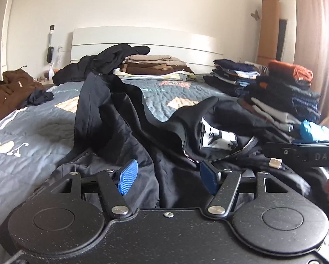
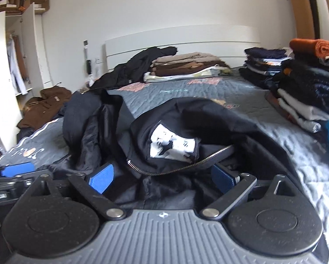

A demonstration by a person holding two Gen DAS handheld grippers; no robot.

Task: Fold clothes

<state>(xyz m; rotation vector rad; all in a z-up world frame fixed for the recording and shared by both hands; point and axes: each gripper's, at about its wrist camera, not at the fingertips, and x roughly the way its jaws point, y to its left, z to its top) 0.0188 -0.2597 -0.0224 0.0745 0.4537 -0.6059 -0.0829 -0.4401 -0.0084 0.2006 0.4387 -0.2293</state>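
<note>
A crumpled black zip-up jacket (image 1: 142,132) lay on the grey quilted bed (image 1: 32,136), its zipper (image 2: 177,165) and white neck label (image 2: 173,145) exposed. The left hand-held gripper (image 1: 167,175) and the right hand-held gripper (image 2: 162,176) were both spread wide over the fabric, gripping nothing. Folded clothes stacks (image 1: 285,96) stood along the bed's right edge.

Black jacket (image 2: 186,118) showing a white label with black print (image 2: 173,146) and a silver zip (image 2: 182,165), grey quilted bedspread (image 2: 186,92) carrying peach patches, blue ribbed pads (image 1: 127,176), brown jacket (image 1: 8,88) lying crumpled, orange knit (image 2: 318,48) topping dark folded piles
</note>
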